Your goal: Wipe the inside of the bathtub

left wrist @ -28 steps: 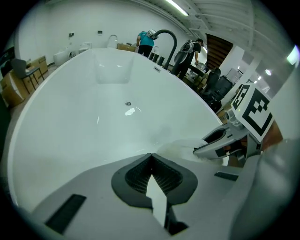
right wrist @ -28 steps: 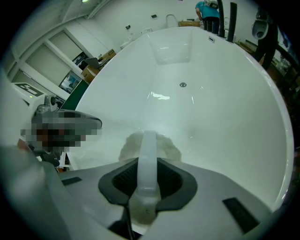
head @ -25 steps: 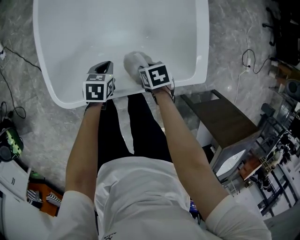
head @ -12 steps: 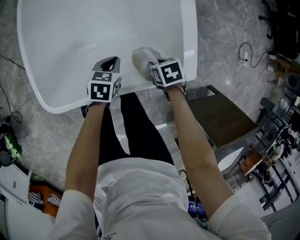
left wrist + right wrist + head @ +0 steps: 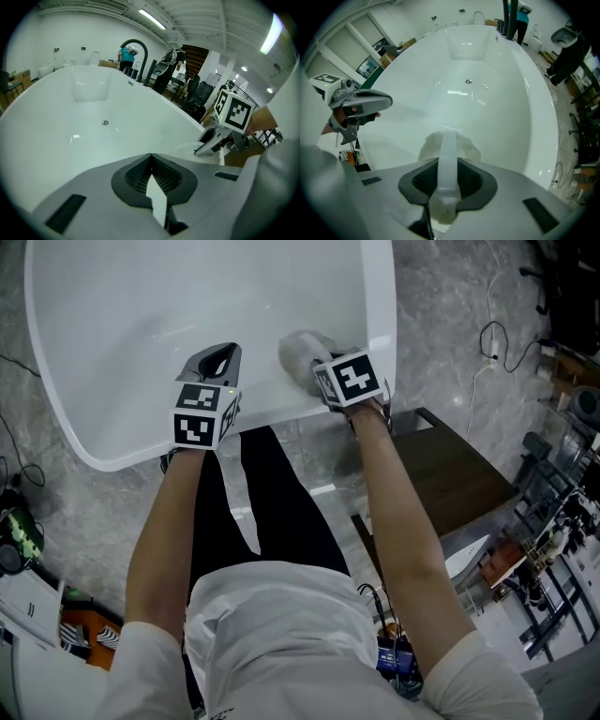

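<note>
Both arms reach forward side by side, left gripper closed empty, right gripper clamping a white cloth.

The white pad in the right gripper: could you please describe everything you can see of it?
The white pad is a soft, fluffy-looking lump with a smooth pale band over its top. The right gripper is shut on it, jaws on the band. It lies against the bathtub, on its inner wall near the rim.

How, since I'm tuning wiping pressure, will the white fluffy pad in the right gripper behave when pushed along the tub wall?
The wiping pad looks fluffy and bulges past the right gripper's closed jaws, so it probably squashes easily and weighs little. The bathtub wall is glossy, so the pad should glide rather than catch.
</note>
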`<state>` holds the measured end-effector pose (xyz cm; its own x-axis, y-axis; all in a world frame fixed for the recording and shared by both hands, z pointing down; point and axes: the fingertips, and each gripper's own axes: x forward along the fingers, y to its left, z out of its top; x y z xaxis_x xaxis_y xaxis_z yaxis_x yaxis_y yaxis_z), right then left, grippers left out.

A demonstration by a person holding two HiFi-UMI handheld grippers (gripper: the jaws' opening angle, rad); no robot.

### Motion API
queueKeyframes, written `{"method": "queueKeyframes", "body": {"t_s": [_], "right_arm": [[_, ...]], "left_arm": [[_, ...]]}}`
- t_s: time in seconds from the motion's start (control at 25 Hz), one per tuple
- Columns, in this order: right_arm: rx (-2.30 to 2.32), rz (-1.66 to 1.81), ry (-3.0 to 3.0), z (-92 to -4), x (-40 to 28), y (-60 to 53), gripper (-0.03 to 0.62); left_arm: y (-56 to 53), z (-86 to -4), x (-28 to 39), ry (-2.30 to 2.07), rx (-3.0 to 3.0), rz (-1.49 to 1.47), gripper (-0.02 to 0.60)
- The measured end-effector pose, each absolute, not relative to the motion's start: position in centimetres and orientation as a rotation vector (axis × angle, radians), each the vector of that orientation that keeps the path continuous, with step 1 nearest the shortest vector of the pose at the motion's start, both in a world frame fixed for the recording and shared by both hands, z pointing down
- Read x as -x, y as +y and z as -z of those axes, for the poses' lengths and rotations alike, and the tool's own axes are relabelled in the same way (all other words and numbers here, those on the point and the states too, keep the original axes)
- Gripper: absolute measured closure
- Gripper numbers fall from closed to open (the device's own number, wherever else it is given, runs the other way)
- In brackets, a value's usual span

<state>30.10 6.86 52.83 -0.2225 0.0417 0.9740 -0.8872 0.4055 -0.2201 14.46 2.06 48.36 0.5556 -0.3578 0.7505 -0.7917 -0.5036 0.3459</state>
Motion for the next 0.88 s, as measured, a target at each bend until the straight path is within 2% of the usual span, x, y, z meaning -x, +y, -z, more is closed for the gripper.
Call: {"method": "queueKeyframes", "body": {"t_s": [0.88], "right_arm": [[-0.651, -1.024, -1.435, -59.4, -29.7, 5.1, 0.494]], "left_arm": [[-0.3, -50.0, -11.1, -0.928, -2.195, -0.762, 0.575]]}}
